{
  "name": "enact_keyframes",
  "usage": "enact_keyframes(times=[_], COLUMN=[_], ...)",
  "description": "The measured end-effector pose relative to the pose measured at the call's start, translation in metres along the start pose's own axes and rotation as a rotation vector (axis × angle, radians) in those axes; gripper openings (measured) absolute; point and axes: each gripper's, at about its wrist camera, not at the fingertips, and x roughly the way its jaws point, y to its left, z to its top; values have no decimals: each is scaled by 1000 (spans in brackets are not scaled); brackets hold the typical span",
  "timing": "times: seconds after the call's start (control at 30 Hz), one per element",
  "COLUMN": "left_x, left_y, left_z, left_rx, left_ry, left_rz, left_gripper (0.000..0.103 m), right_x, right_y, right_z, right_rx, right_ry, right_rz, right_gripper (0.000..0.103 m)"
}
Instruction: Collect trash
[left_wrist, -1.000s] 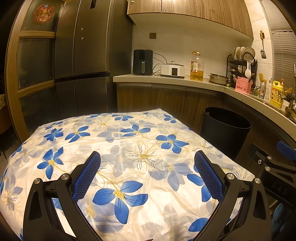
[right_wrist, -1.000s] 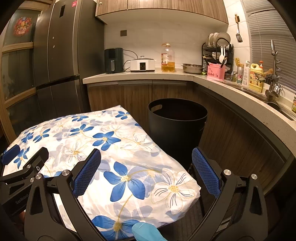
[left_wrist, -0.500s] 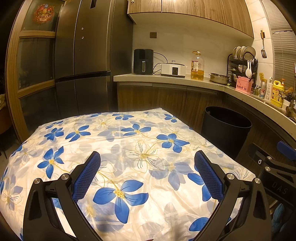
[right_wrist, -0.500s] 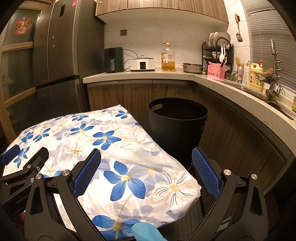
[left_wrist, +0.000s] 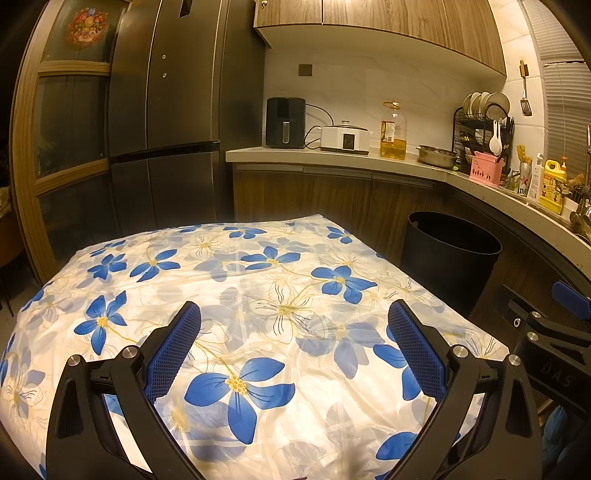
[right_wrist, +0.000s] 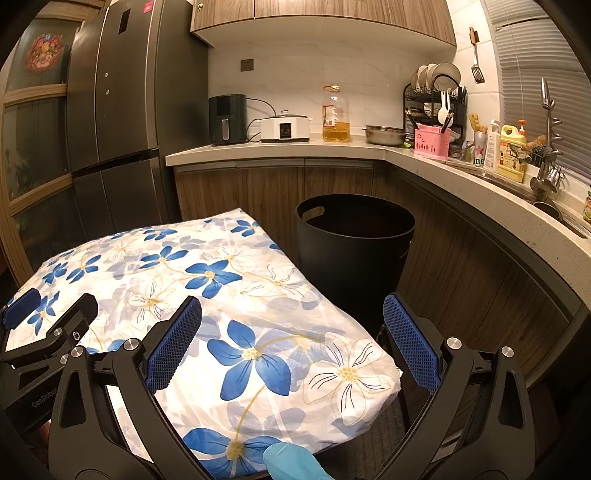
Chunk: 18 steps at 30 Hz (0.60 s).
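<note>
A black round trash bin (left_wrist: 448, 254) stands on the floor right of a table covered with a white cloth with blue flowers (left_wrist: 258, 295). It also shows in the right wrist view (right_wrist: 354, 247), past the table's corner. My left gripper (left_wrist: 293, 345) is open and empty, hovering over the cloth (right_wrist: 221, 295). My right gripper (right_wrist: 291, 343) is open and empty over the table's right corner. No trash shows on the cloth in either view.
A dark fridge (left_wrist: 166, 110) stands behind the table. A counter (right_wrist: 295, 147) runs along the back and right with an air fryer (right_wrist: 227, 118), cooker, oil bottle, metal bowl, dish rack (right_wrist: 436, 103) and sink. A blue glove (right_wrist: 291, 463) shows at the bottom.
</note>
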Motion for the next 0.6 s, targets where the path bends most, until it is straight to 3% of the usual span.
enact_keyframes(times=[0.6], left_x=[0], left_y=[0], left_z=[0], left_rx=[0], left_ry=[1], left_rz=[1], left_gripper=[97], right_x=[0], right_y=[0], right_z=[-1], right_rx=[0], right_ry=[2], right_rz=[0], right_gripper=[97])
